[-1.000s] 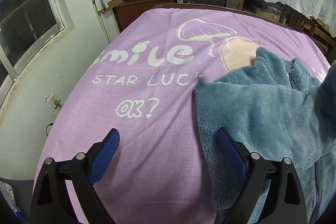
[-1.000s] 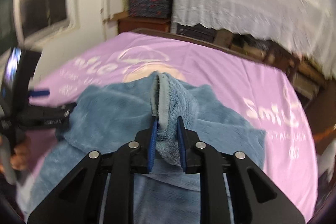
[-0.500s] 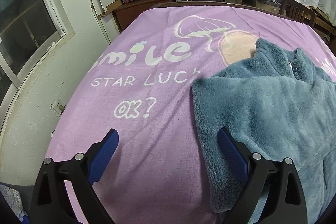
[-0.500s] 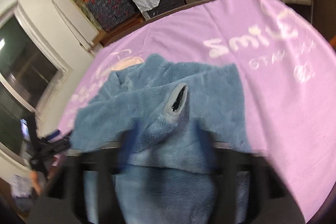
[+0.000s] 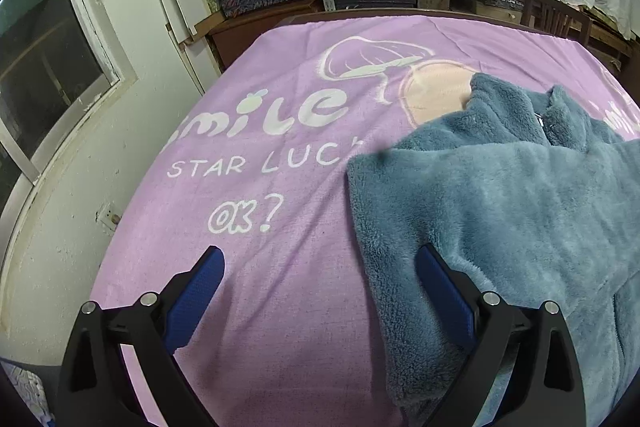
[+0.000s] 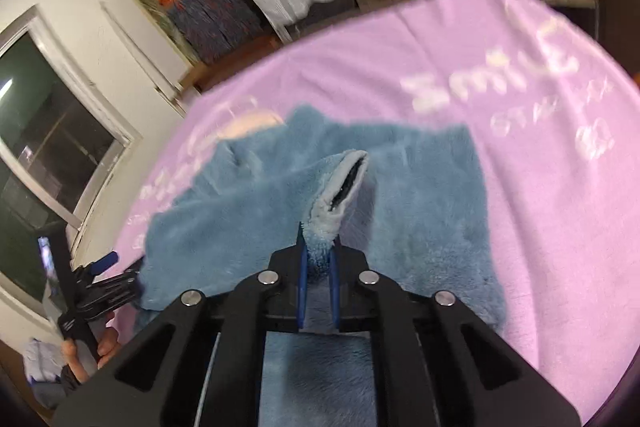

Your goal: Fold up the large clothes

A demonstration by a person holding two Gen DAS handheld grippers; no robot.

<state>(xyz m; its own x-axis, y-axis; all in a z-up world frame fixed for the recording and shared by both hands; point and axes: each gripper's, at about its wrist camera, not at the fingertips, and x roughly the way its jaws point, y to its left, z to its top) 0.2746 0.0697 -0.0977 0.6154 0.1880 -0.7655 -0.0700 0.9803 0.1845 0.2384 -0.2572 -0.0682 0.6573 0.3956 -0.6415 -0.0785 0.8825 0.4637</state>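
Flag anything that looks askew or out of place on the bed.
The blue fleece garment lies crooked on the purple blanket, and one sleeve sticks up, pinched in the shut right gripper, its cuff gaping. No damage or spills.

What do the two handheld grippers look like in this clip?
Both match: the left gripper and the right gripper have matte black angular frames with triangular cut-outs, round silver bolt heads at the joints, and flat blue ribbed finger pads. No cables, markings or sleeves show.
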